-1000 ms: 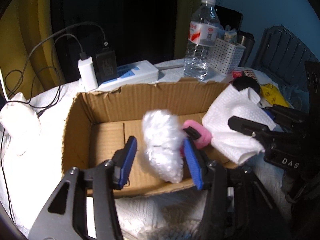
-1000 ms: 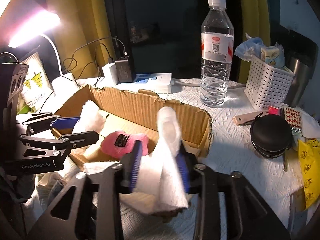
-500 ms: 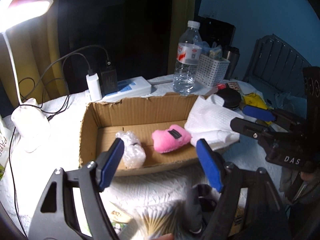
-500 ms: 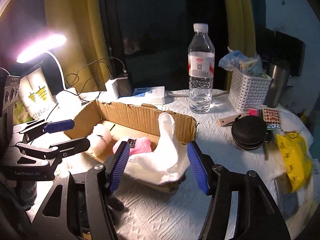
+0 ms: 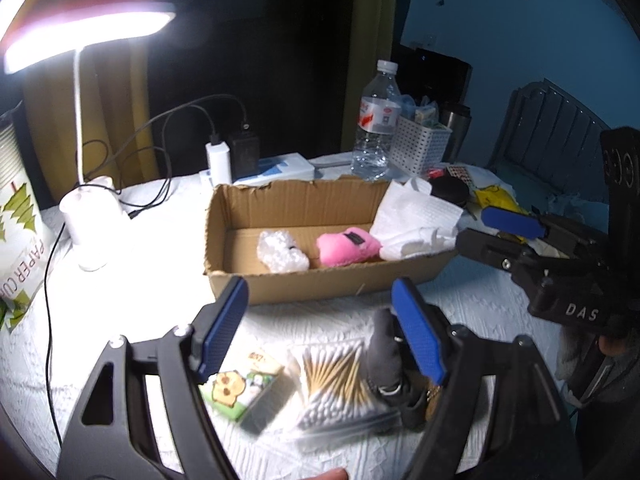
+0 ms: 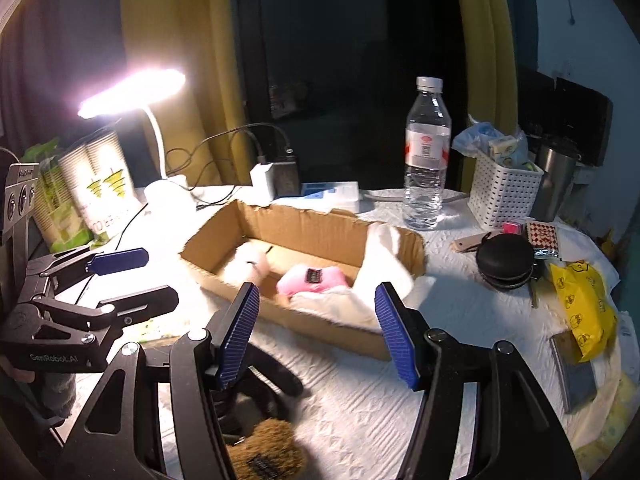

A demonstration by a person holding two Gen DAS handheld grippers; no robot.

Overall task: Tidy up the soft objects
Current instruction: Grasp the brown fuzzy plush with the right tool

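On the white-clothed tabletop [image 5: 120, 288], the cardboard box [image 5: 320, 284] already holds three soft things: a clear plastic-wrapped bundle [image 5: 282, 250], a pink plush [image 5: 347, 246] and a white cloth [image 5: 416, 220] draped over its right end. Both claws are released and carry nothing, so the step in hand looks like the reach for the next item. The left claw [image 5: 320, 328] hovers with its blue pads spread wide above the near clutter, where a dark grey plush [image 5: 384, 356] lies just beside a bag of cotton swabs [image 5: 332, 384] and a small tissue pack [image 5: 244, 388]. The right claw [image 6: 316, 336], likewise spread, points toward the box from the near side, with a brown plush [image 6: 264, 452] low in its view. Next, I judge, one claw must drop over a remaining plush, closing on the soft body alone without catching the swab bag touching it.
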